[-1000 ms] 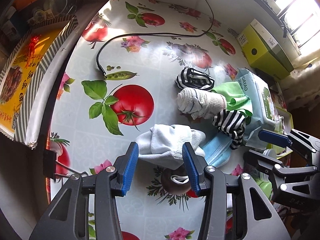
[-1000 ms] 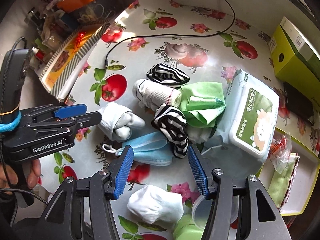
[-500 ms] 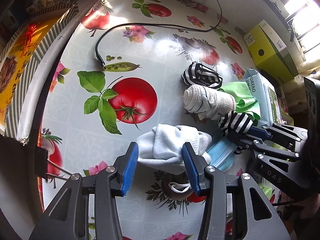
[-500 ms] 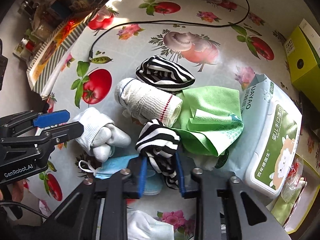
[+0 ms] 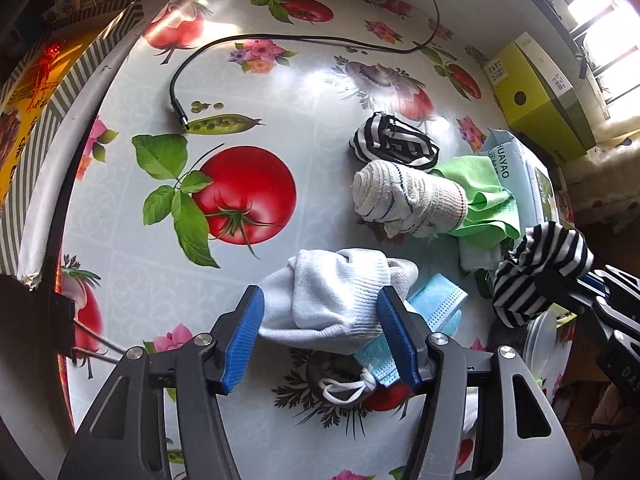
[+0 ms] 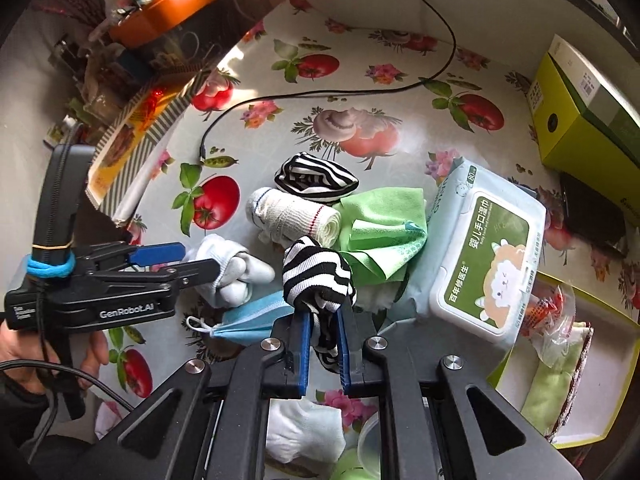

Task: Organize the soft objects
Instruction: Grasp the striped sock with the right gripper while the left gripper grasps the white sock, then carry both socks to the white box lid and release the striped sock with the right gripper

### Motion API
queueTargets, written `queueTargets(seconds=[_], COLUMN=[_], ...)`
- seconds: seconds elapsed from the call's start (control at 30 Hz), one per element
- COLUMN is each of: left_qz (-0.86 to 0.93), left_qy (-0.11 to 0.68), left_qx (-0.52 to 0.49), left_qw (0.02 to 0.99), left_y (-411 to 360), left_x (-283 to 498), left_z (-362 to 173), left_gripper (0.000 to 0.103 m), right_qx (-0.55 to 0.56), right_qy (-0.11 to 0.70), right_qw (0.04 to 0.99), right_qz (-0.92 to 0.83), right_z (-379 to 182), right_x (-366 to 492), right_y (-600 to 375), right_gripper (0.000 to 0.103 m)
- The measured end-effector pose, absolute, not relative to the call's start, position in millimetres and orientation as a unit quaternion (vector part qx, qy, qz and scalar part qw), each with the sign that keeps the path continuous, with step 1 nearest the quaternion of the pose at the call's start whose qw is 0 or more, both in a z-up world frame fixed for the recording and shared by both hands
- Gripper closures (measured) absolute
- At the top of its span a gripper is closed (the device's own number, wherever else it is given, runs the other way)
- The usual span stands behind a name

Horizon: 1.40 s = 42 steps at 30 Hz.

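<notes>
The desk [image 5: 304, 80] has a shiny cover with big red tomatoes and flowers on it, and sun comes in from a window at the side.

The right gripper [image 6: 322, 344] has just been closing, and now it pinches a striped sock [image 6: 316, 276] tight between its 2 blue pads. The sock bunches up above the pads, and a short end hangs down between them. Its long way runs up and down along the fingers. It seems lifted a little off the pile.

The left gripper [image 5: 320, 340] is spread around a white sock [image 5: 336, 296]. The pads sit right at its 2 sides, but they do not look like they squeeze it. This sock lies across the gap, long way from side to side, on the desk.

Just beside it is a blue face mask [image 5: 436, 308]. Farther out are a rolled white towel [image 5: 408, 204], another striped sock [image 5: 396, 148], a green cloth [image 6: 380, 232] and a pack of wet wipes [image 6: 484, 256].

To do this well, I think the right gripper should lift straight up and slowly, so the sock does not drag the mask or cloth along.
</notes>
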<state>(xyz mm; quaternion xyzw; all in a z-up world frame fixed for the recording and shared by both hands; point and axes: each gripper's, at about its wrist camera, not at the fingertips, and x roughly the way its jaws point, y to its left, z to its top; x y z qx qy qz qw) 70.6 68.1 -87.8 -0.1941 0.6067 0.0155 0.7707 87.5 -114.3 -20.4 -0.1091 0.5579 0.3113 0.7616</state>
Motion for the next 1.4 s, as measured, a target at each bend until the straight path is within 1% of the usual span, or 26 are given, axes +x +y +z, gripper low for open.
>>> queueTargets(seconds=[0.3, 0.33, 0.4, 0.5, 0.6, 1.0, 1.4], left_qz=[0.013, 0.013, 0.013, 0.008, 0.008, 0.007, -0.027], left_qy=[0.626, 0.625, 0.623, 0.619, 0.611, 0.570, 0.562], left_qx=[-0.172, -0.169, -0.159, -0.160, -0.158, -0.156, -0.128], left_qw=[0.761, 0.762, 0.766, 0.769, 0.776, 0.807, 0.817], left_y=[56.1, 55.0, 51.2, 48.6, 46.9, 44.5, 1.2], left_x=[77.8, 76.9, 75.2, 70.2, 63.6, 44.6, 45.9], left_z=[-103.8, -102.8, -99.0, -93.0, -82.1, -20.6, 9.8], left_gripper=[0.043, 0.045, 0.057, 0.068, 0.073, 0.074, 0.073], right_qx=[-0.104, -0.104, -0.102, -0.099, -0.096, -0.065, -0.020], right_qy=[0.549, 0.548, 0.545, 0.539, 0.534, 0.518, 0.512], right_qw=[0.769, 0.769, 0.771, 0.776, 0.780, 0.797, 0.813], right_qz=[0.312, 0.312, 0.312, 0.312, 0.313, 0.303, 0.275], right_z=[-9.0, -7.7, -4.7, 1.7, 7.9, 28.6, 34.6], right_x=[74.4, 73.3, 70.9, 67.6, 63.9, 46.1, 32.2], right_y=[-123.8, -124.8, -127.2, -131.8, -137.1, -173.7, -226.9], right_gripper=[0.092, 0.092, 0.092, 0.092, 0.092, 0.092, 0.092])
